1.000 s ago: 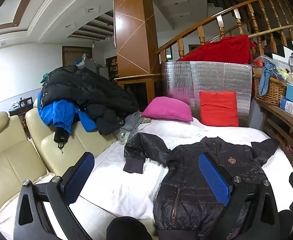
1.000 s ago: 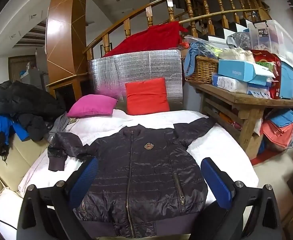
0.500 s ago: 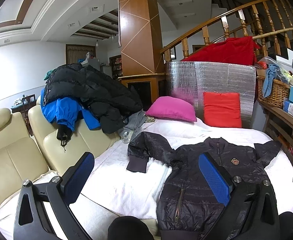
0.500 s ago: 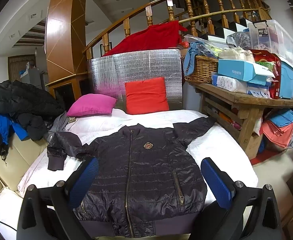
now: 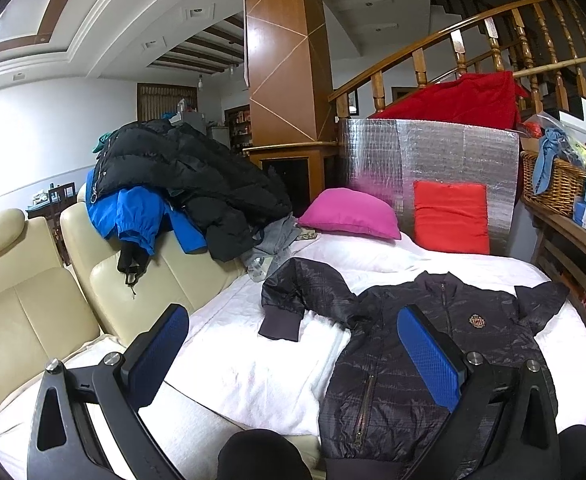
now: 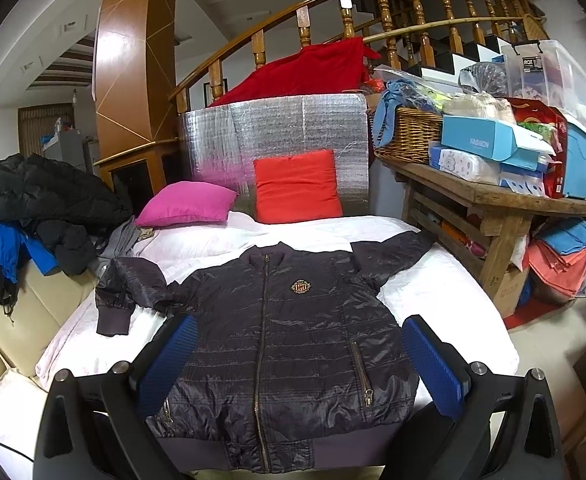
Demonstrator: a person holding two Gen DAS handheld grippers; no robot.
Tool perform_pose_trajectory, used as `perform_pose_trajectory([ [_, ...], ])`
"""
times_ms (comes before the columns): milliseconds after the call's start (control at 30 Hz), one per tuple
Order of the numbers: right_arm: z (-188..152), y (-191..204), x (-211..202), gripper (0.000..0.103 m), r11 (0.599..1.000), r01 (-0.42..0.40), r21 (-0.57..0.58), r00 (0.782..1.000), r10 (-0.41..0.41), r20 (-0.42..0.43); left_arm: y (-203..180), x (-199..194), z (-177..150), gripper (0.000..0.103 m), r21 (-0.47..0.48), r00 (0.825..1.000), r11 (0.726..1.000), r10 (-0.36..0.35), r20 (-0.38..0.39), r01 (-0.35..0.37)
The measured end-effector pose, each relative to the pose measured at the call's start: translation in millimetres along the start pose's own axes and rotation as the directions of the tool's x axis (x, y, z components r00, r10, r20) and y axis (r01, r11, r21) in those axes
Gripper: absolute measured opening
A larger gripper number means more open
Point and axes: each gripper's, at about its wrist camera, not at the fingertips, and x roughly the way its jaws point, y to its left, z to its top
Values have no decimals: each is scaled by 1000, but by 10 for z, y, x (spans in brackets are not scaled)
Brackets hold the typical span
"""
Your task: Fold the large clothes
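A dark quilted jacket [image 6: 289, 344] lies front up and zipped on the white bed cover [image 6: 445, 276], hem toward me, with a crest badge on the chest. Its left sleeve [image 5: 293, 300] is bent, cuff pointing down; its right sleeve [image 6: 393, 248] stretches toward the wooden table. My right gripper [image 6: 299, 356] is open, held above the jacket's lower half with nothing between its blue pads. My left gripper [image 5: 293, 352] is also open, hovering near the jacket's left side over the white cover. The same jacket [image 5: 433, 360] fills the lower right of the left wrist view.
A cream leather sofa [image 5: 25, 300] runs along the bed's left, piled with black and blue coats [image 5: 181, 184]. Pink [image 6: 185, 204] and red [image 6: 297, 186] cushions lean at the bed's head against a silver foil panel. A cluttered wooden table [image 6: 493, 200] stands at the right.
The left gripper has shifted slightly, so the jacket sits a bit further right and lower in its view. The right gripper's view barely differs. The jacket has not moved.
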Motion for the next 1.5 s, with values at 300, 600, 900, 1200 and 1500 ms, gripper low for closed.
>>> perform_pose_trajectory([
  [300, 2, 15, -13, 103, 1000, -3, -4, 1000, 3, 6, -6, -11, -5, 103, 5, 1000, 1000, 1, 5, -1],
  [600, -7, 9, -4, 103, 1000, -2, -2, 1000, 2, 4, -44, -3, -22, 103, 9, 1000, 1000, 0, 0, 0],
  [900, -24, -14, 58, 103, 1000, -1, 2, 1000, 1, -9, -63, 58, -39, 103, 17, 1000, 1000, -5, -16, 5],
  [1200, 11, -46, 158, 103, 1000, 2, 1, 1000, -2, -16, -124, 166, -36, 103, 28, 1000, 1000, -3, -30, 3],
  [1500, 56, -81, 388, 103, 1000, 9, 6, 999, -9, -49, -290, 334, -48, 103, 54, 998, 998, -7, -57, 10],
])
